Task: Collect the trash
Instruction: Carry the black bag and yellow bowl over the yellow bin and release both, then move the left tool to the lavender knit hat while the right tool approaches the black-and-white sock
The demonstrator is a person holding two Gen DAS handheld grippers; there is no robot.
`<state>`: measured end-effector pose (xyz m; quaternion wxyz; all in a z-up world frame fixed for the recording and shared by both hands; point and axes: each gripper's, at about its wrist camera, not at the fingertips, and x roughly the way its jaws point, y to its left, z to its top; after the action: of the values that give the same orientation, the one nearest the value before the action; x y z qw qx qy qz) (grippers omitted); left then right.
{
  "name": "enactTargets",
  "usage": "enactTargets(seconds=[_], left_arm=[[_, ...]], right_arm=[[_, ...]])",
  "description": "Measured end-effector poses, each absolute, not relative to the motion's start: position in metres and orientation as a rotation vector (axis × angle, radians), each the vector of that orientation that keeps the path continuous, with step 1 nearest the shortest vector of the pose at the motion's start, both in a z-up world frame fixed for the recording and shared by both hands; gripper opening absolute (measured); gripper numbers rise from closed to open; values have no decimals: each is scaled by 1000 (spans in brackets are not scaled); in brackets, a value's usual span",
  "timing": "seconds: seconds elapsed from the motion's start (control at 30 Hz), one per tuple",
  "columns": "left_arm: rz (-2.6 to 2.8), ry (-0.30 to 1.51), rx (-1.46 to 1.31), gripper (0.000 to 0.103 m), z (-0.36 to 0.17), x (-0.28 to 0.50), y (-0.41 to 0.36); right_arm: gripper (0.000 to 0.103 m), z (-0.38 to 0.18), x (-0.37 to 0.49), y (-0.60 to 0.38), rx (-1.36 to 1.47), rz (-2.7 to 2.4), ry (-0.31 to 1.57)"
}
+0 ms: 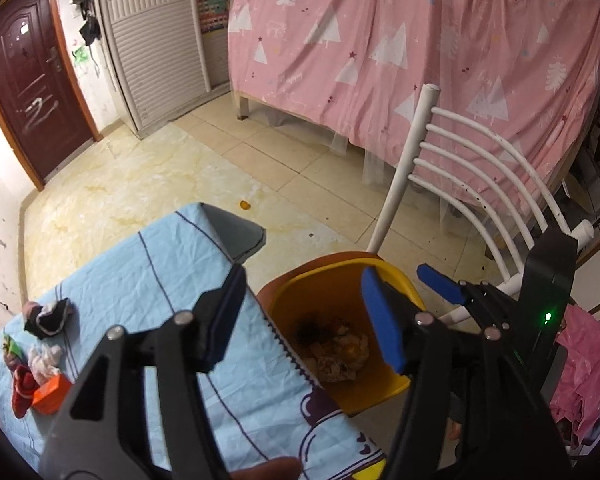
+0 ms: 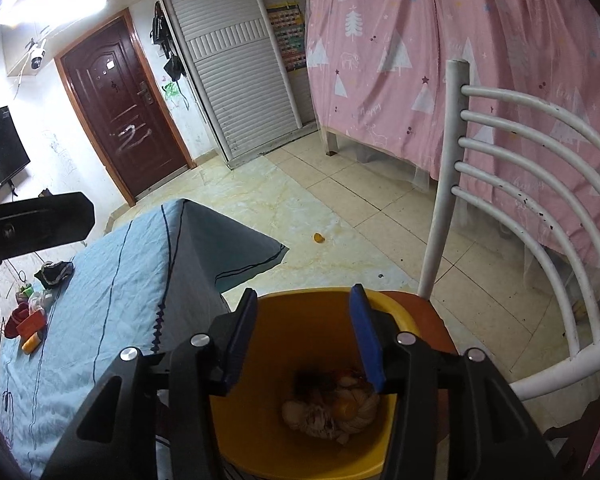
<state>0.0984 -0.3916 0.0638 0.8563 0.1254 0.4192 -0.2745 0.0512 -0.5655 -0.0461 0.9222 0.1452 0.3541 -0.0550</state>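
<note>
Left claw [image 1: 304,320] agape, empty; right claw [image 2: 304,338] agape, empty.

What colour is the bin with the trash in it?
The bin is yellow, clearest in the right wrist view.

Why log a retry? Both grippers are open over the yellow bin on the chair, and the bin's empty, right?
Not empty. The bin already holds crumpled trash at its bottom; the right wrist view shows it clearly. The rest stands: the right gripper and left gripper are both open, holding nothing, over the bin, which sits on the chair.
</note>
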Motion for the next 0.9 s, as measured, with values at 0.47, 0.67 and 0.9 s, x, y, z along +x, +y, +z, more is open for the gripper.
enactTargets(seconds=[0.47,0.67,0.9], left_arm=[[-524,816,204,57,91,96,-318],[-476,806,151,57,99,104,-273],[-423,808,84,57,100,116,-215]], right_arm=[[42,-11,66,-512,232,-40,703],[42,3,80,-470,171,-2,701],[42,13,98,-412,82,48,720]])
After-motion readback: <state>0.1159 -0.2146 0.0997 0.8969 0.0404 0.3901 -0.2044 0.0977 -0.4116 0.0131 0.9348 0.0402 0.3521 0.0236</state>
